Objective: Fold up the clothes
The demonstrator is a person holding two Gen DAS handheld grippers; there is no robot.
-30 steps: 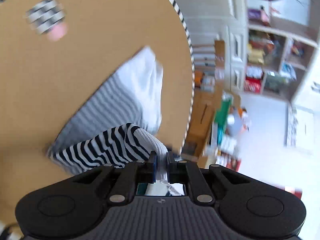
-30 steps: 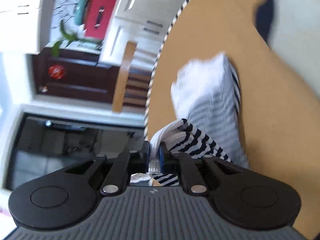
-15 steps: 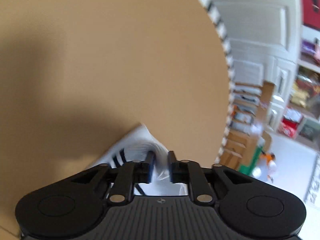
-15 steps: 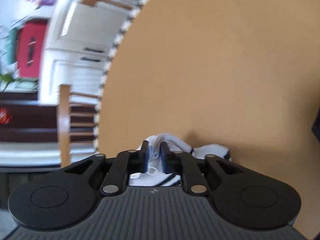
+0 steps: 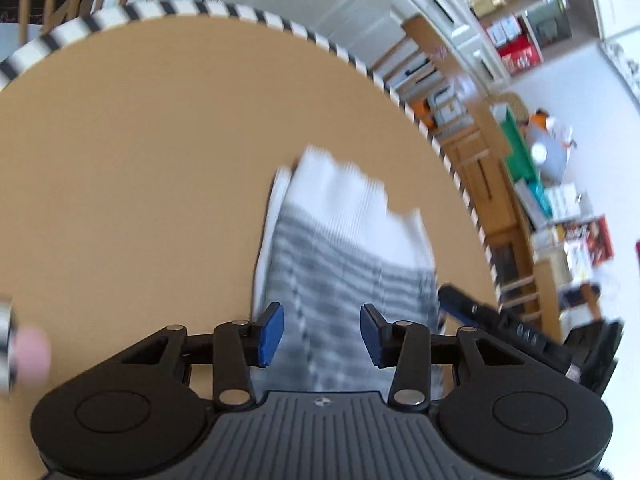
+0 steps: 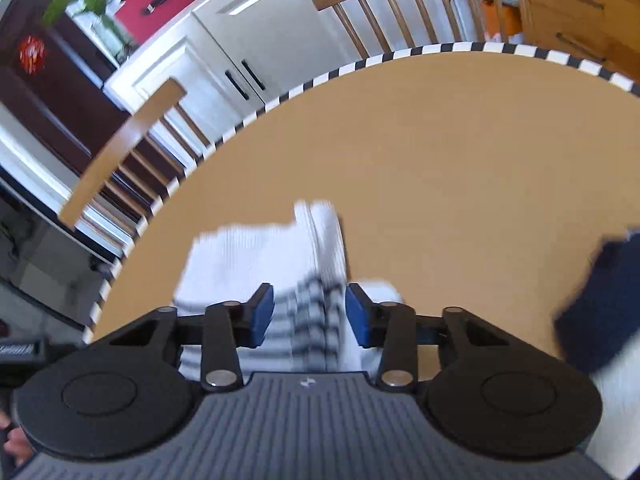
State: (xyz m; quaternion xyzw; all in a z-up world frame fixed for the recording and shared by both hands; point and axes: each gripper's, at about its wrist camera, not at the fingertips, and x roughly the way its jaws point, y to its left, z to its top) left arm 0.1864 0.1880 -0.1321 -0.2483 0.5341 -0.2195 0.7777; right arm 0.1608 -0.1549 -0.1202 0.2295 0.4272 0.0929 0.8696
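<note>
A white garment with grey stripes [image 5: 344, 248] lies folded on the round tan table [image 5: 140, 160]. My left gripper [image 5: 322, 336] is open just above its near end, blue pads on either side of the cloth. In the right wrist view the same garment [image 6: 260, 256] lies on the table [image 6: 460, 152], and my right gripper [image 6: 310, 316] is open over its striped near end. The other gripper's black body [image 5: 520, 328] shows at the right of the left wrist view.
A dark navy cloth [image 6: 600, 300] lies at the table's right side. The table has a black-and-white striped rim [image 6: 400, 56]. Wooden chairs [image 6: 132, 136] stand behind it, with white cabinets [image 6: 256, 40] and shelves [image 5: 512, 32] beyond.
Both grippers were shut on the garment's edge and carried it over; now both have opened and let it go, and the garment lies folded on the table.
</note>
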